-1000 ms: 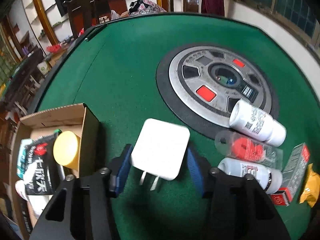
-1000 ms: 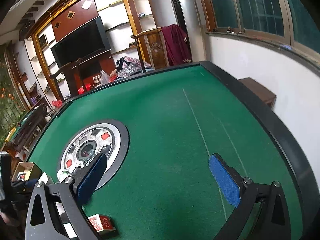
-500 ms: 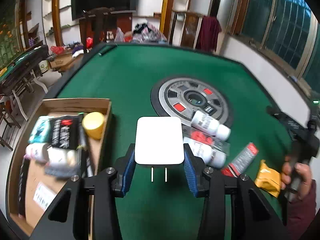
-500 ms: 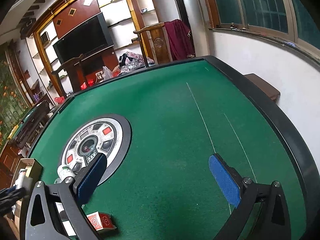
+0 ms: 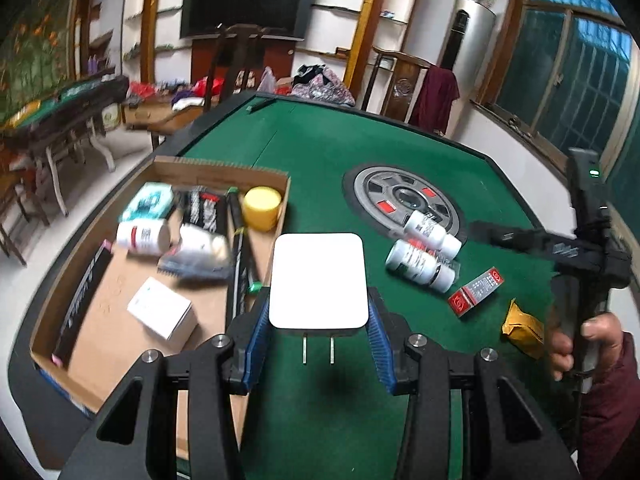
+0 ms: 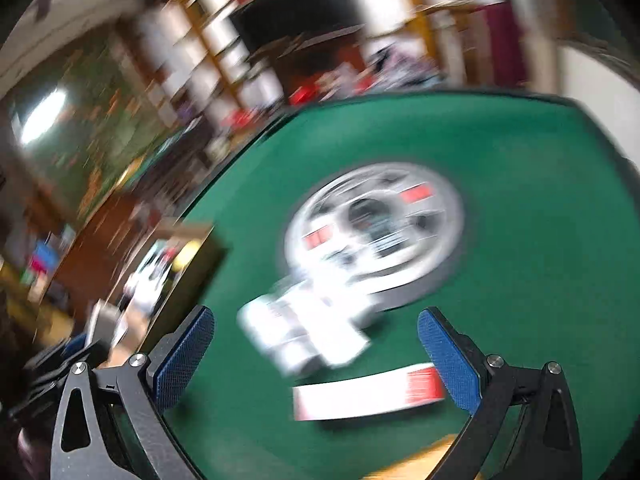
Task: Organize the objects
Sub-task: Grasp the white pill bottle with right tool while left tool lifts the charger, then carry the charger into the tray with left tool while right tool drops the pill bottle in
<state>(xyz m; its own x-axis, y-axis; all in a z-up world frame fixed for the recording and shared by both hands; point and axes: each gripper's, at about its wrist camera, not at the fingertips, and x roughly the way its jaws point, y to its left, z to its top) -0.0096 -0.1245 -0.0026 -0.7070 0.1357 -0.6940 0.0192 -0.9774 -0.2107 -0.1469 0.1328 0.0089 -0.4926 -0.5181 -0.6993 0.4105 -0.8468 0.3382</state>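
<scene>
Felt table [image 5: 320, 152], TV [image 5: 244, 4] behind; left fingers [image 5: 256, 336] pinch charger [image 5: 318, 280]; right fingers [image 6: 444, 352] spread.

The left tongs [image 5: 318, 332], clamped on the white charger [image 5: 318, 280], are now carrying it clear of the counter [image 5: 328, 148], closer to the cardboard box [image 5: 176, 168] than one second earlier. The box is now showing nearly in full. The right tongs [image 6: 316, 354], previously over bare felt, are now swinging toward the white bottles [image 6: 308, 332] near the box; their view is blurring.
</scene>
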